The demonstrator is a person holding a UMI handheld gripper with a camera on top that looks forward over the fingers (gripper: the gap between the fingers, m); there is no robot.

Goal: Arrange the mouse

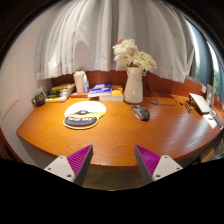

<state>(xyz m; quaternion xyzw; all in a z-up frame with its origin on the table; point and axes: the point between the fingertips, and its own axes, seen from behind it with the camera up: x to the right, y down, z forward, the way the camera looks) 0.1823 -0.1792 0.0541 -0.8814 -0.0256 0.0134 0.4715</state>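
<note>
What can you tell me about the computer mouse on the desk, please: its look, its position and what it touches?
The mouse is small, dark grey and rounded, with a smooth shell, probably plastic. It lies flat on the bare wooden desk, right of the round mouse pad and not on it, just in front of the white vase. Nothing else touches it. The open gripper is well short of it.

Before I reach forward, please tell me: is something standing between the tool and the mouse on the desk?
Nothing visible does. The open tool hangs at the near edge; only bare desk lies before the mouse, with the mouse pad off to one side.
</note>
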